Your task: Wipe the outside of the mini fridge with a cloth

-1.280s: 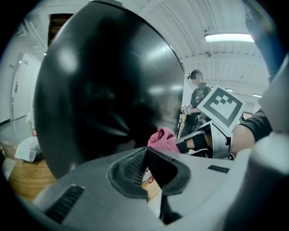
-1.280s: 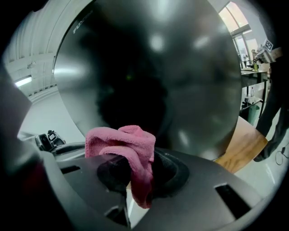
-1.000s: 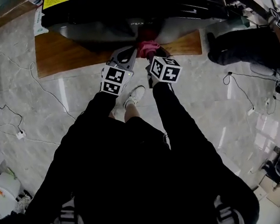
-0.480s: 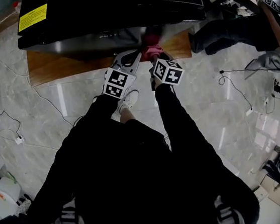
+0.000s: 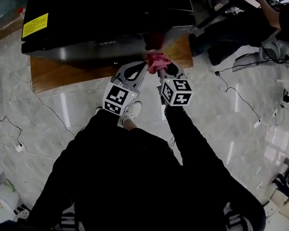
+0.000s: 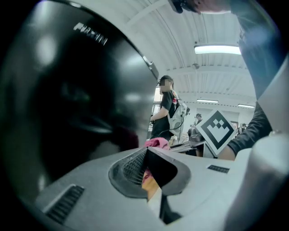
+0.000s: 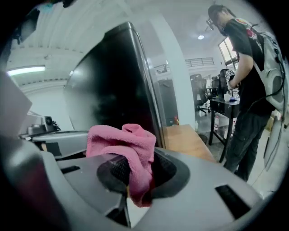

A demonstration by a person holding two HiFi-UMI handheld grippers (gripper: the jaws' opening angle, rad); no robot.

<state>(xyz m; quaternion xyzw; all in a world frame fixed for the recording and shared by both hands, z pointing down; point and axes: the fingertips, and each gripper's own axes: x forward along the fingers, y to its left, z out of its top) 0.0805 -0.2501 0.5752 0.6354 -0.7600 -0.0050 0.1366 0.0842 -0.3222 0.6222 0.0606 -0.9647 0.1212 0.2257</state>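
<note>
**Mini fridge with the pink cloth close by**

Mini fridge (image 5: 106, 12) is big and black. It stands on a wooden board (image 5: 61, 75) at the far side of the shiny floor (image 5: 71, 116).

The right gripper (image 5: 161, 69) has its two jaws pressed tight on a pink cloth (image 5: 157, 61). The cloth bunches up over the jaw tips, and a bit of it hangs down between them. It sits right by the low front of the fridge, near the fridge's right corner. I cannot tell if it touches the fridge.

The left gripper (image 5: 141, 66) is just beside the cloth, on its left. Its jaws are closed tip to tip, with nothing between them. It points at the fridge front too.

The fridge's right edge runs straight up just past the cloth. Bare board shows to the right of that edge. The floor to the left is wide, with thin cables (image 5: 42, 93) lying on it. Another person (image 5: 239, 33) stands at the far right, by a desk (image 7: 223, 104), well apart from the grippers.
</note>
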